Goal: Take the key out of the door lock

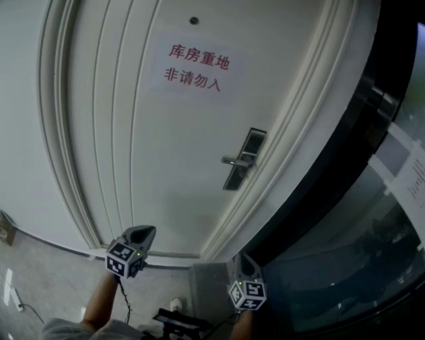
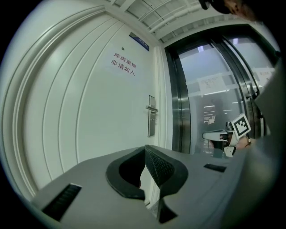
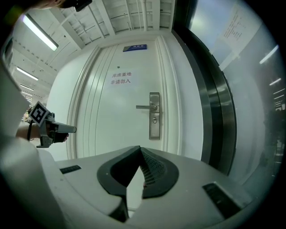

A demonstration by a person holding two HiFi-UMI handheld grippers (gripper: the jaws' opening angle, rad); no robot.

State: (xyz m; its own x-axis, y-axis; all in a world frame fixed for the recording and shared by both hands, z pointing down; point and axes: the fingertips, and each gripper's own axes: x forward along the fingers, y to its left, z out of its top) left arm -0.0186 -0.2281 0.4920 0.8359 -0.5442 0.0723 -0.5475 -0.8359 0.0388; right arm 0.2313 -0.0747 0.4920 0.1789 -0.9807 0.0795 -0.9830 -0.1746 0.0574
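**Key removal: not begun, both grippers far from lock**

Progress, judged from pics: nothing done so far. No contact w/ door [image 1: 166, 146], no reach toward lock plate [image 3: 154, 116]. Left to do: the whole job, i.e. approach, line up on key, clamp, prob. turn to neutral, pull straight out.

Left hand-held gripper [image 1: 145, 230]: low, in front of door's bottom left, jaws closed tip to tip, nothing between. Right hand-held gripper [image 1: 244, 257]: low too, near foot of door frame, jaws likewise pressed together, empty. Both well apart from lock.

Task's thing: key not made out as such, too small in every view. Only a small dark spot [image 3: 154, 120] on plate just below lever handle [image 3: 145, 107], at cylinder. Presumably key there, per task. Plate near door's right edge, well above both grippers.

Count:
- 1 door, white, shut as far as visible.
- 1 paper sign [image 1: 197, 68] w/ red characters, upper door.
- 1 lock plate, 1 lever handle, 1 dark spot at cylinder.
- 1 small dark dot [image 1: 194, 20] above sign, maybe peephole.
- 1 blue nameplate [image 3: 134, 47] over door.
- 2 hand-held grippers, 1 marker cube apiece.
- Glass partition [image 1: 372, 219] w/ dark frame to right of door.
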